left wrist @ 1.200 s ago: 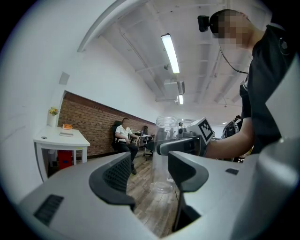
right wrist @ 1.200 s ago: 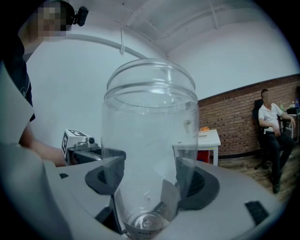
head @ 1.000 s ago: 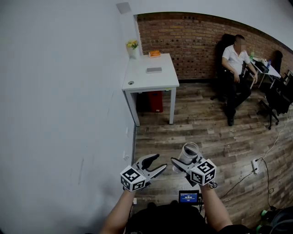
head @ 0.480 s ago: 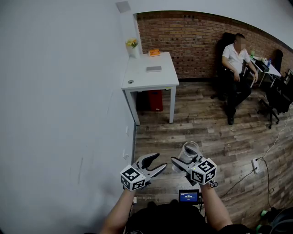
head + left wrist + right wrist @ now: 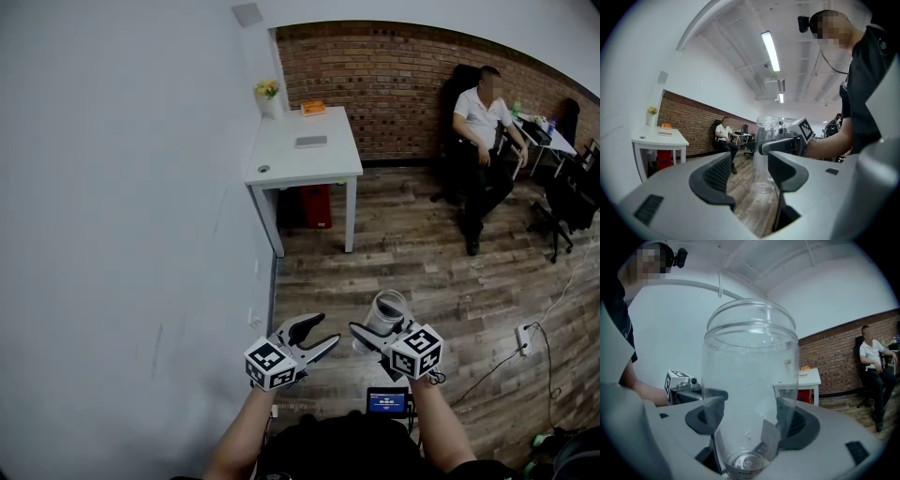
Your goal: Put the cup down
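- A room with a dark wooden plank floor point(image 5: 422, 272), a plain white wall point(image 5: 122, 187) along the left and a red brick wall point(image 5: 394, 84) at the far end.
- A white rectangular table point(image 5: 309, 167) stands in the far corner against the white wall. It is well apart from the person wearing the camera. A few small things sit on it, among them yellow flowers point(image 5: 267, 91).
- A person in a white shirt point(image 5: 478, 117) sits in a dark chair near the brick wall, off to the right.
- The left gripper point(image 5: 322, 330), grey with a marker cube, is held out low in front of the wearer. Its jaws are spread with nothing between them.
- The right gripper point(image 5: 380, 328) is just beside it. Its jaws stand wide and pinch a tall clear plastic cup point(image 5: 750, 376), one jaw on each side of the lower body.
- The cup is empty and upright, mouth up. It is held in the air above the floor and rests on nothing.
- The cup's long axis runs straight up, across the nearly level jaws. The right hand carries it and the left is free. The table lies ahead and to the left, so setting the cup down probably means carrying it there and lowering it base first.
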The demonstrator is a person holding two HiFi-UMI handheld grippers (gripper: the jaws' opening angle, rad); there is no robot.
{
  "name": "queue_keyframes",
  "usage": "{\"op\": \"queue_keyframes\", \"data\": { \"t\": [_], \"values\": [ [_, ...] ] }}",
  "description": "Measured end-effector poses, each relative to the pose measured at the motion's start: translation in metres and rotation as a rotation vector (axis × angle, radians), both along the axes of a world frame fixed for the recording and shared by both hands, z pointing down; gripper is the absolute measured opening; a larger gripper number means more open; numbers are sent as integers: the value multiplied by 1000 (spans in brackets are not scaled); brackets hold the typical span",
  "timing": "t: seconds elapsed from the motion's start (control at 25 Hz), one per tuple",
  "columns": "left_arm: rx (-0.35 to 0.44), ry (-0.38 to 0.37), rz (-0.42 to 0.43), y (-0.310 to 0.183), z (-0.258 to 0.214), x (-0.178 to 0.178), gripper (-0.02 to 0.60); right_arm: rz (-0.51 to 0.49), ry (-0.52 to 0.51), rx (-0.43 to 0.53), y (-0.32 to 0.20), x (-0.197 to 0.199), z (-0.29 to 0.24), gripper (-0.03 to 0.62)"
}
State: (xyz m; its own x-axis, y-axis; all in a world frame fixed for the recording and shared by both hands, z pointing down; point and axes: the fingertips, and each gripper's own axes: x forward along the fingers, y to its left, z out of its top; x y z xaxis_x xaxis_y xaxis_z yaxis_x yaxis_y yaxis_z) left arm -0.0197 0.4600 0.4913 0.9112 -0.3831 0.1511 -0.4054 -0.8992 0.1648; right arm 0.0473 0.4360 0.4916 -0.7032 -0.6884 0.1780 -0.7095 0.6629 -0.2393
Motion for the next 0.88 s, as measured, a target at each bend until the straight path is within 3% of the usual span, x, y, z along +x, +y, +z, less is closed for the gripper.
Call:
{"op": "queue_keyframes", "data": {
  "t": [0.52, 0.88],
  "values": [
    [-29, -20, -53, -34, 19, 23, 251, 3, -14, -46, -30, 44, 30, 357],
    [-31, 2, -70, -143, 32, 18, 251, 34, 4, -68, -125, 53, 48, 357]
  ]
}}
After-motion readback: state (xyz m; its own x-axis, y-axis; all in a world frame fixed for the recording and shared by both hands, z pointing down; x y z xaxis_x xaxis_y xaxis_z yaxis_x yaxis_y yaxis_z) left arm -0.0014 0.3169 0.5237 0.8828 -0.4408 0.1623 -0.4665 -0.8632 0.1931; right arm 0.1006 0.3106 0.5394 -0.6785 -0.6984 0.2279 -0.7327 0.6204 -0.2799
